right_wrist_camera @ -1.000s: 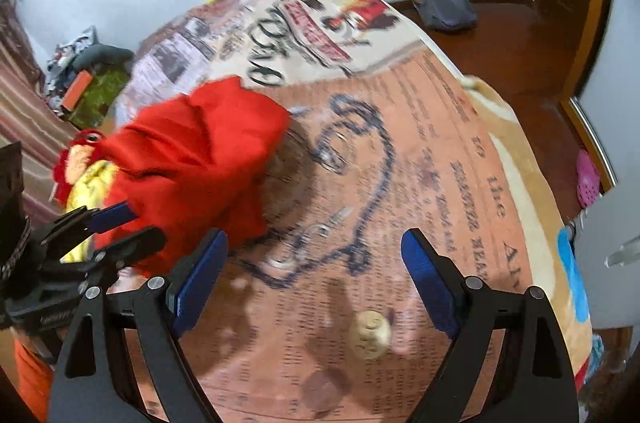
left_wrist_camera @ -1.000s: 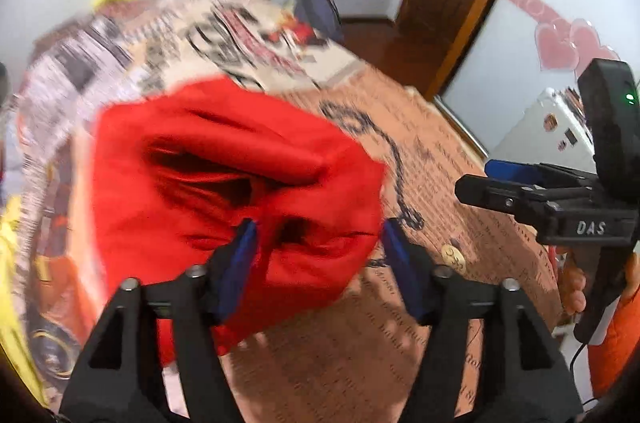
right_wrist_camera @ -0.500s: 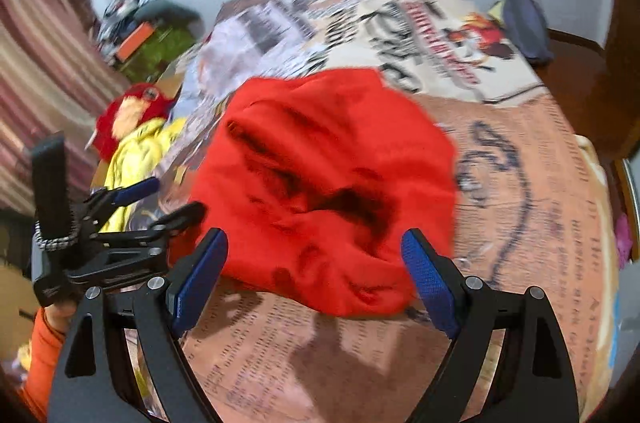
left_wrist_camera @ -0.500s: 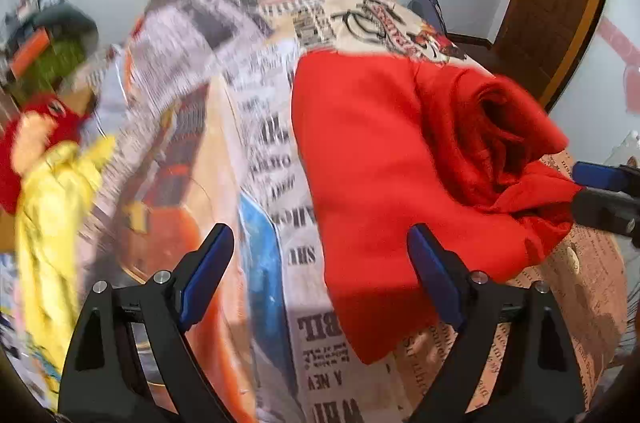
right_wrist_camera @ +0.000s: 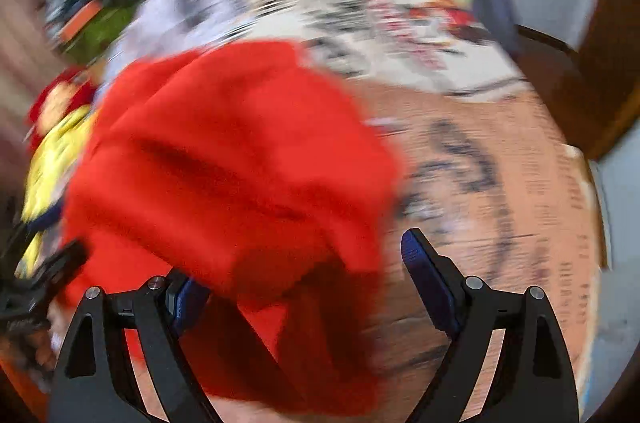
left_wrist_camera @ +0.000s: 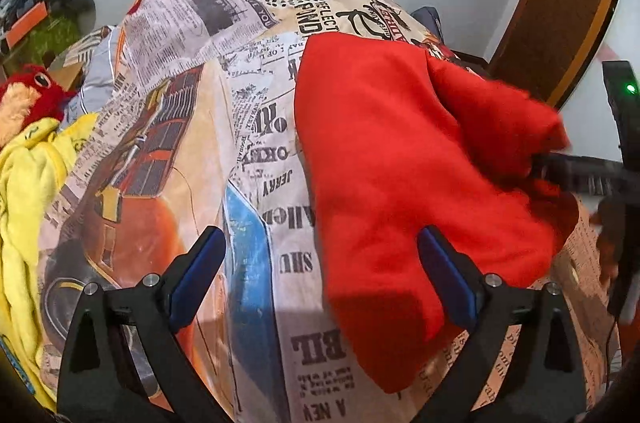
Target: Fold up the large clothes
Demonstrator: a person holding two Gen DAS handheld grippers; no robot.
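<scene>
1. Left wrist view: the red garment [left_wrist_camera: 400,159] lies bunched on the newspaper-print bedspread [left_wrist_camera: 192,127], toward the door side of it, with one flap running down to the near edge. The left gripper [left_wrist_camera: 320,275] hangs above the bedspread with its jaws spread wide and nothing between them; its right finger overlaps the garment's near flap, its left finger is over bare print. At the garment's far right a dark tool, the right gripper [left_wrist_camera: 576,171], reaches into the heaped folds.

2. Risk here: the cloth is humped and doubled on the right, so a pinch at the near flap may catch a single layer and drag the heap into a worse twist instead of spreading it. The flap also sits close to the bedspread's edge, so a pull toward the viewer could slide the garment off.

3. The yellow cloth [left_wrist_camera: 28,191] and red plush toy [left_wrist_camera: 28,95] lie well to the left of the garment; a wide sweep leftward could rake them into the work.

4. Right wrist view: the frame is heavily smeared, so this is tentative. The right gripper [right_wrist_camera: 304,283] shows its fingers set wide apart, with red garment [right_wrist_camera: 232,159] spilling between and over them; it looks unclamped, though its left fingertip is buried in cloth.

5. Risk here: closing blind in that mound could grab several layers at once, or the bedspread [right_wrist_camera: 500,183] beneath.
</scene>
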